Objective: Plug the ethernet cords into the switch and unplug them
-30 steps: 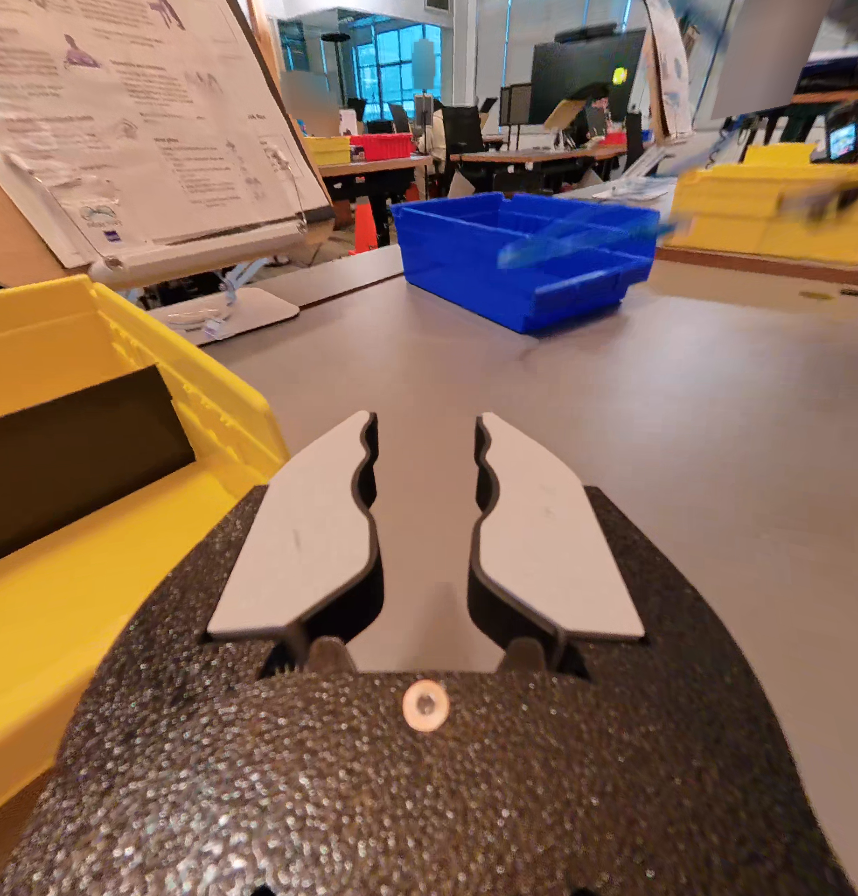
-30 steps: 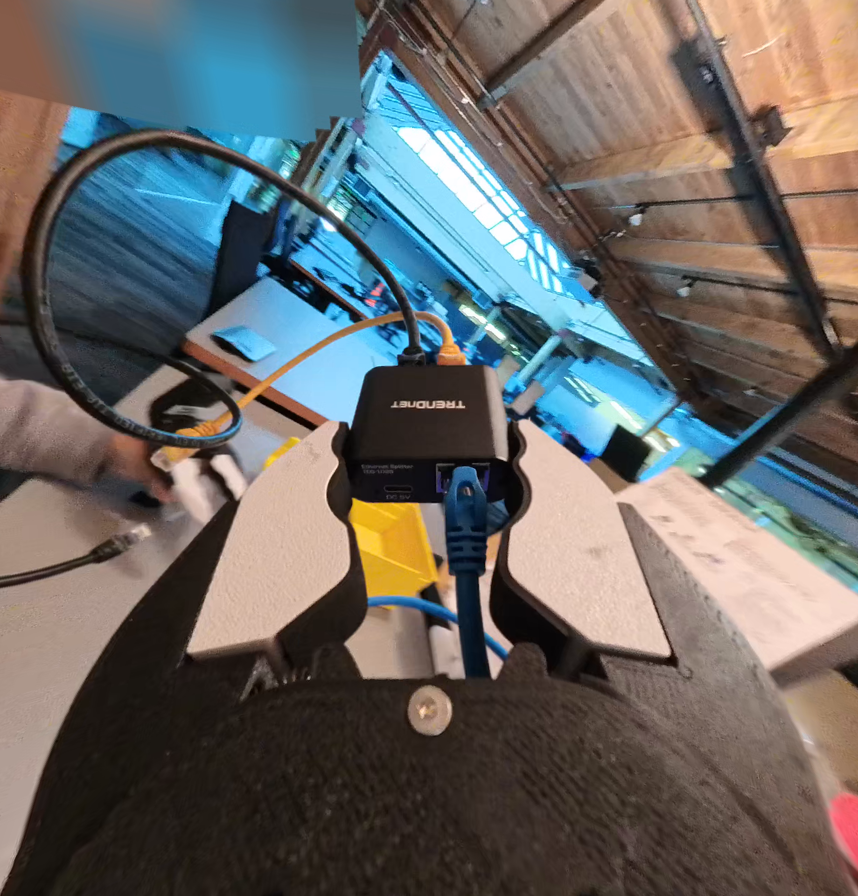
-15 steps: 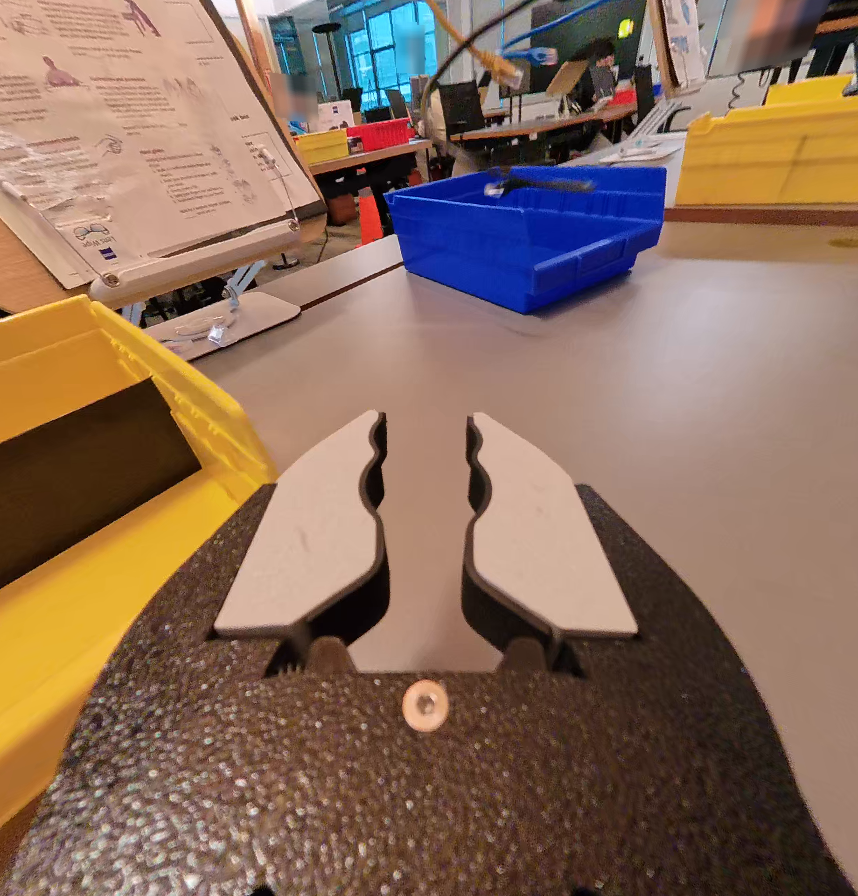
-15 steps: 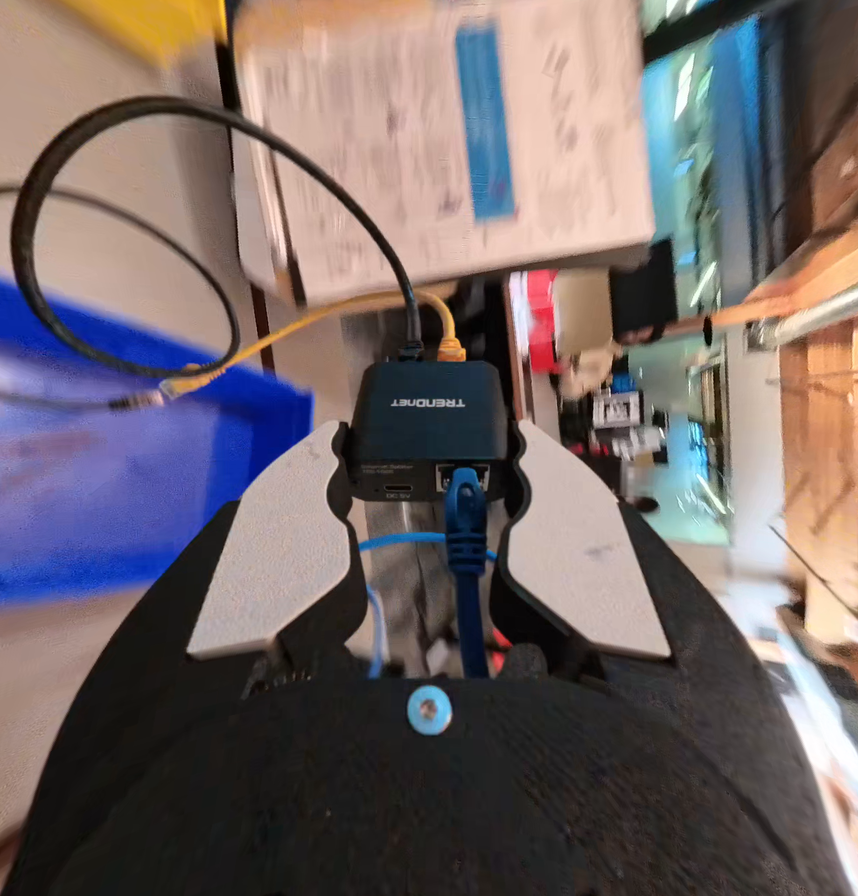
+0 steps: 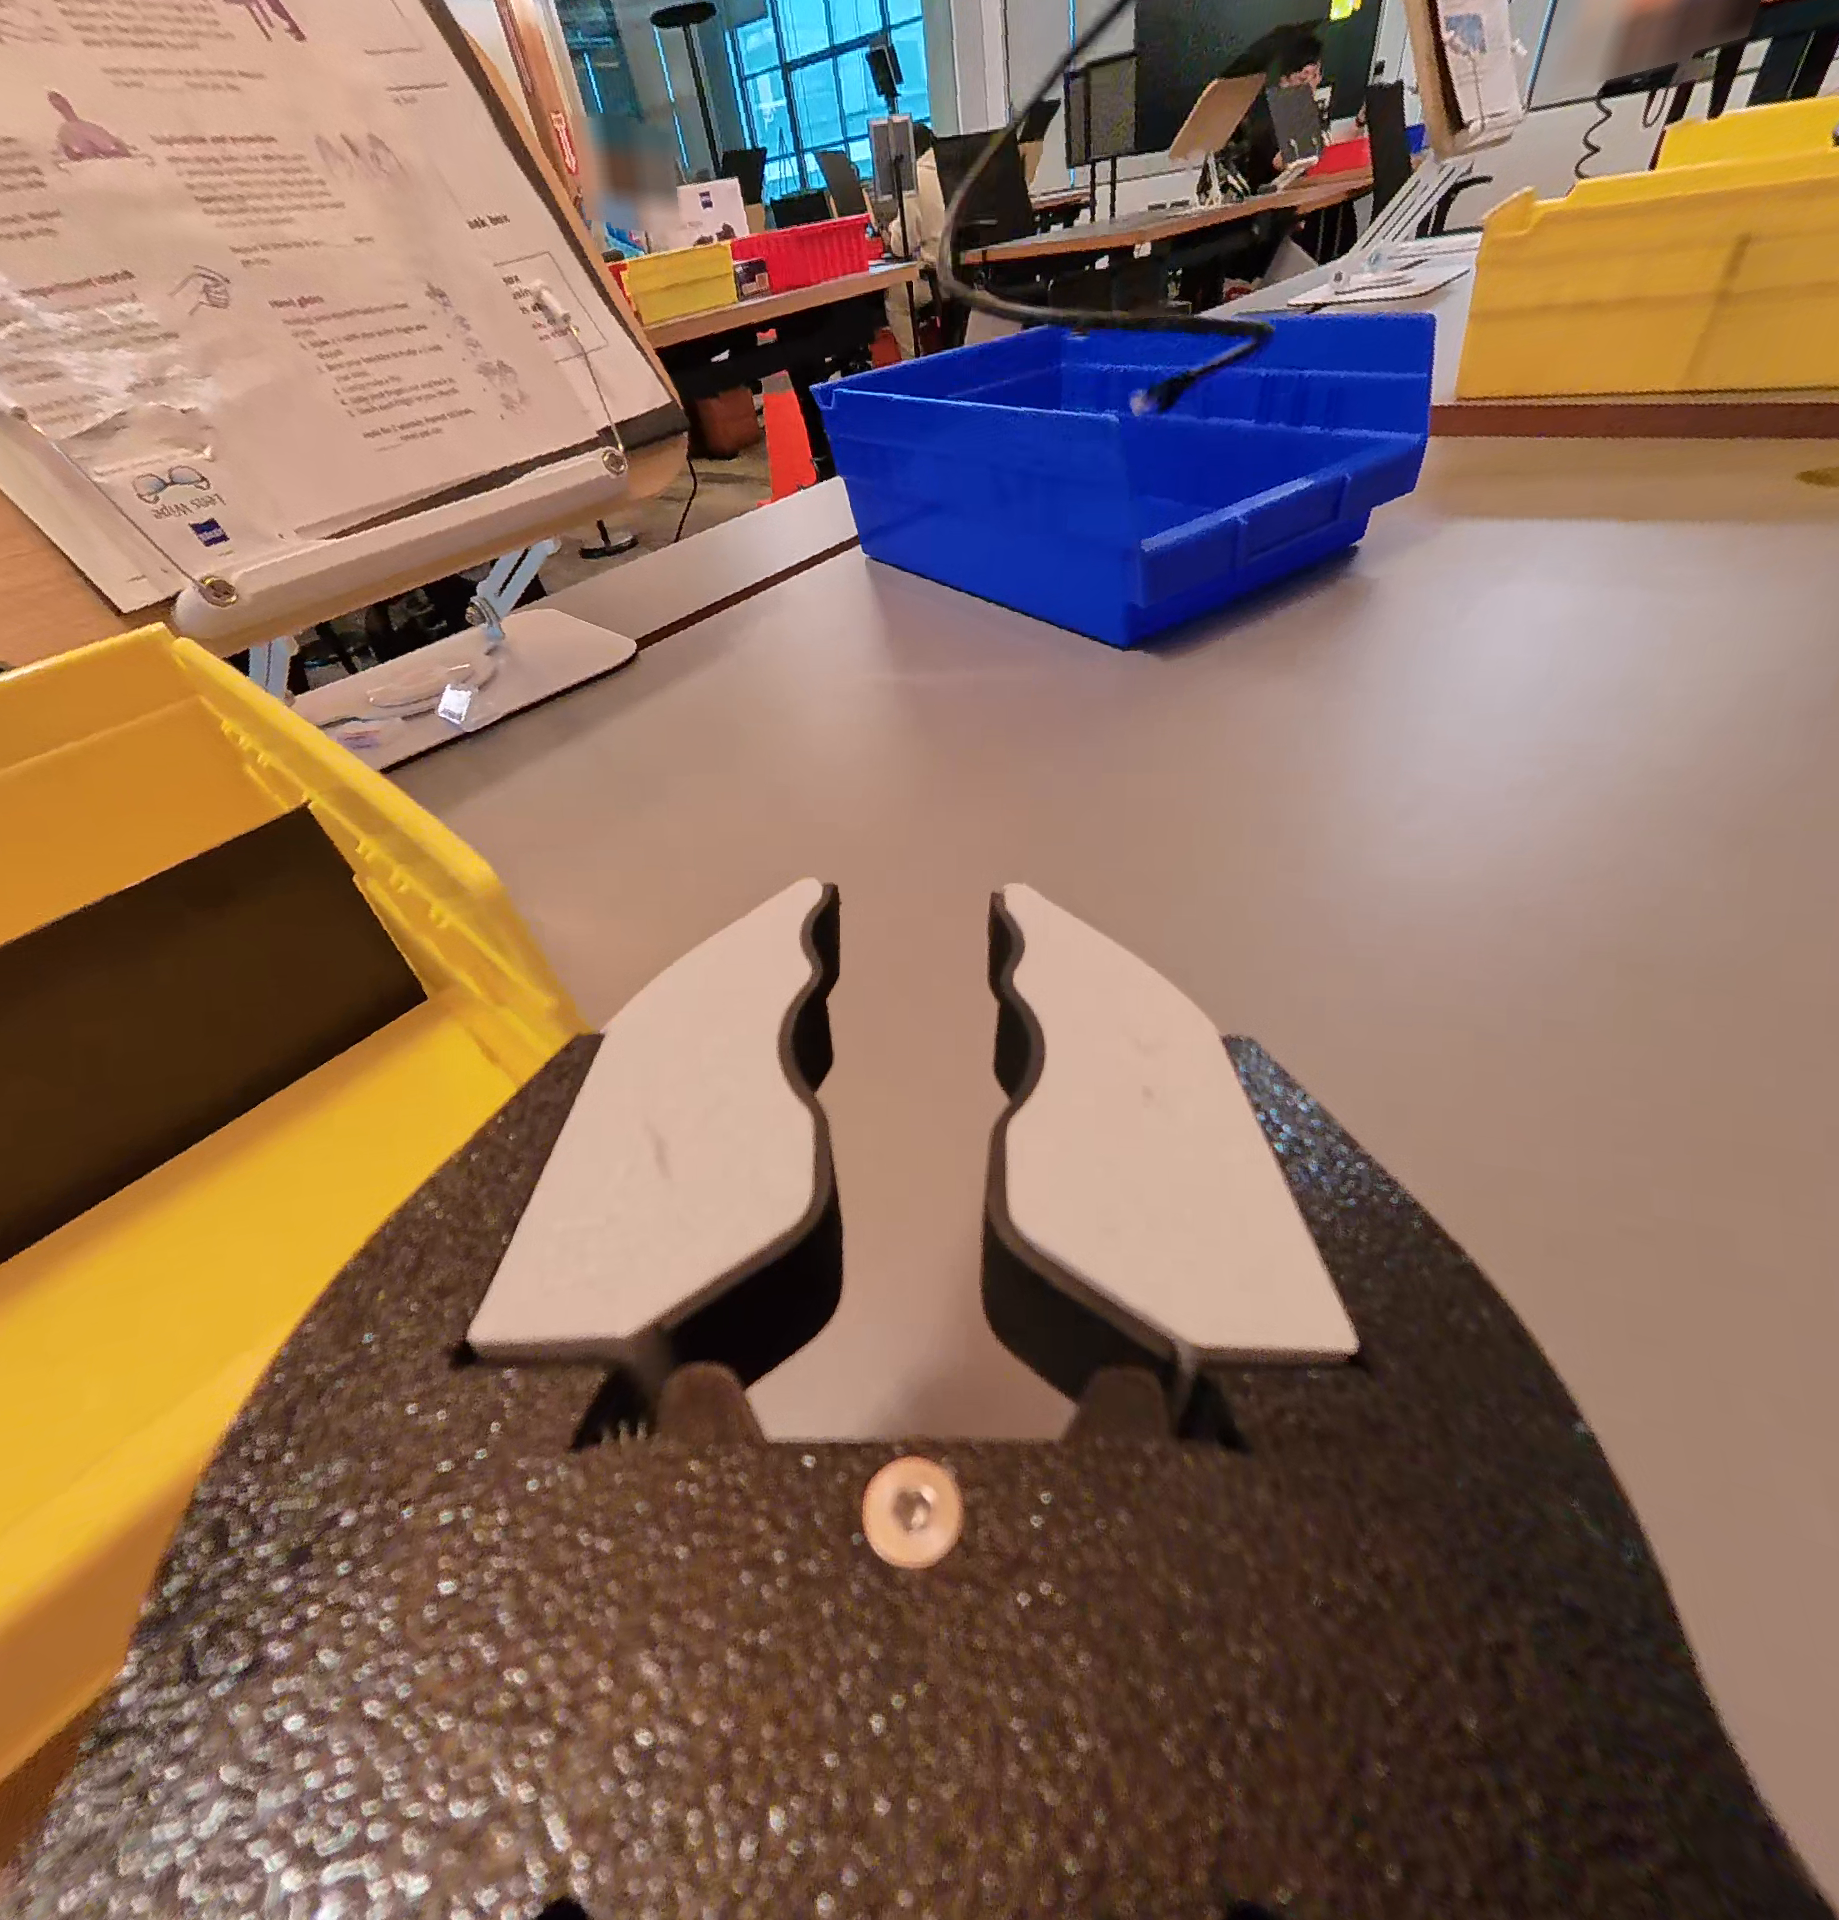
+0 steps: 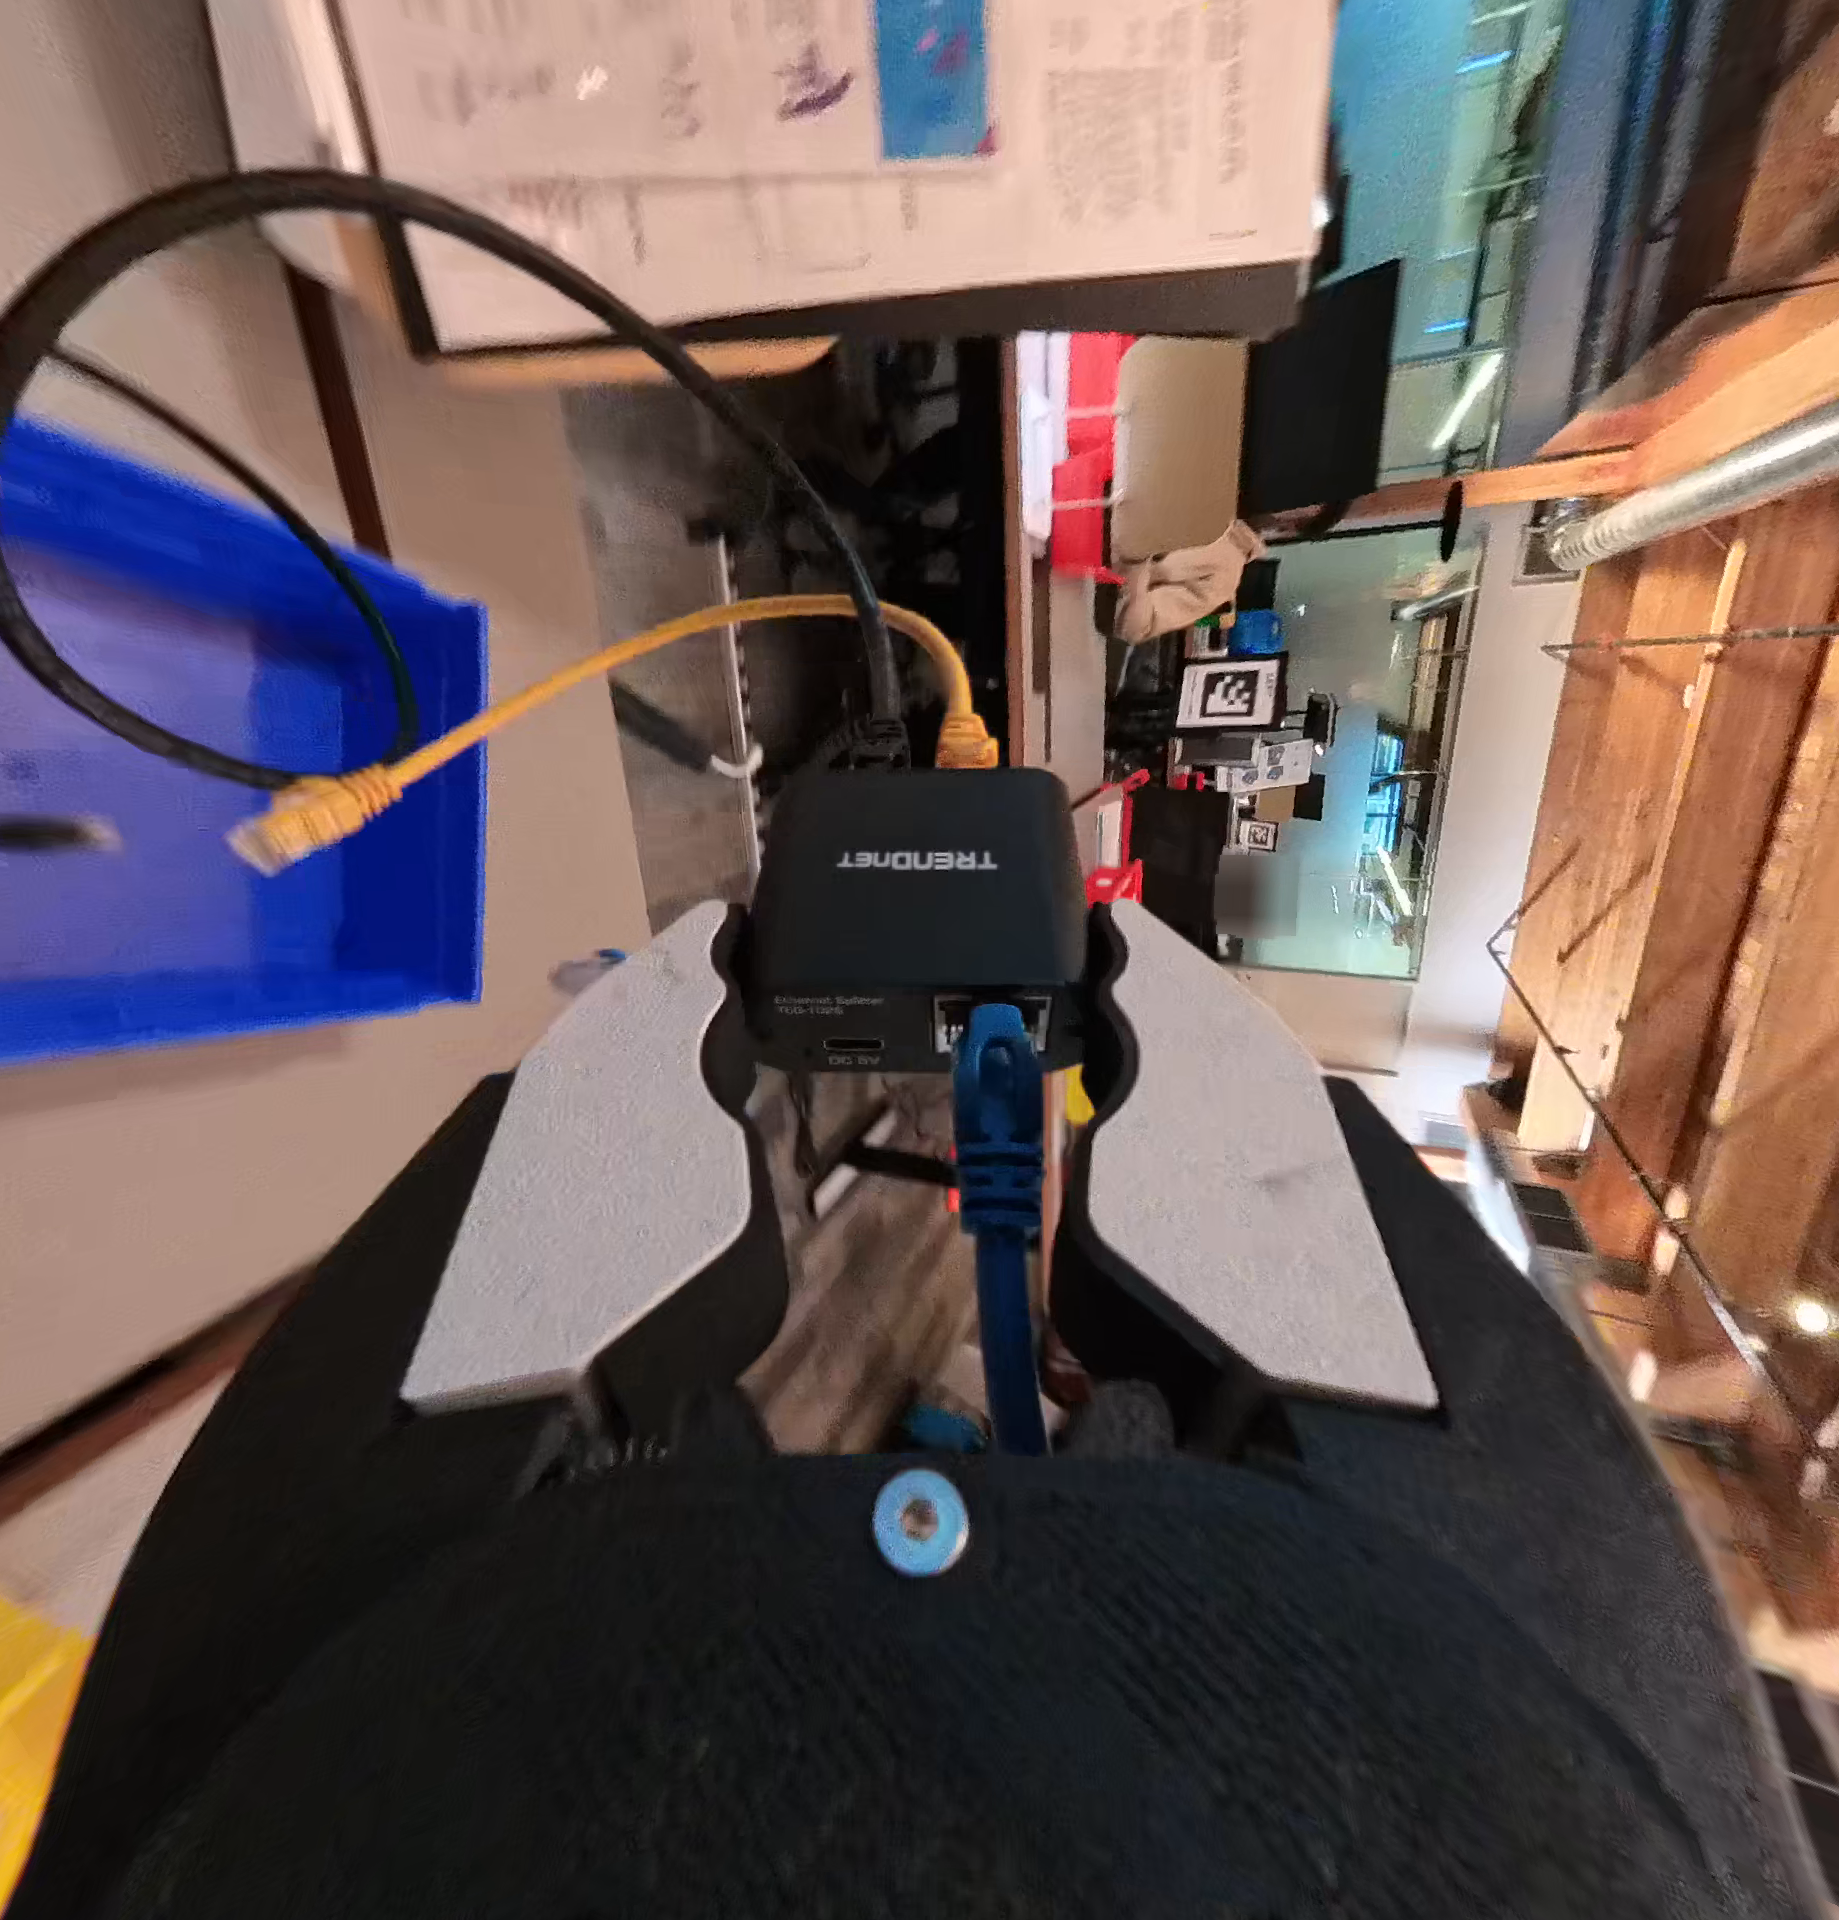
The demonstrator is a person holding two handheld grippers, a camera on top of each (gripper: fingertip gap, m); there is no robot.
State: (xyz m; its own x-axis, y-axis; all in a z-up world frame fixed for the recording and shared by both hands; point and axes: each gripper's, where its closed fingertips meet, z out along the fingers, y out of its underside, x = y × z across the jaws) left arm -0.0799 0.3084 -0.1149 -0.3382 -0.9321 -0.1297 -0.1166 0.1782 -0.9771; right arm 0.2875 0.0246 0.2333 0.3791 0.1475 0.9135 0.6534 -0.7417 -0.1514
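Right gripper (image 6: pixel 915 971): clamps smooth black boxy switch (image 6: pixel 915 883); blue cord (image 6: pixel 1001 1164) plugged into its near face.
Left gripper (image 5: pixel 913 935): empty, grey fingers parted.

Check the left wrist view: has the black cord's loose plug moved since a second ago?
Yes. The black cord has come down, and its loose plug now hangs inside the blue bin, which sits unmoved on the table.

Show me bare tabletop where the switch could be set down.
Free: the grey table ahead of the open, empty left gripper, bordered by the yellow bin on its left and the blue bin beyond. Crowded: the blue bin, where a black cord dangles from the switch clamped in the right gripper.
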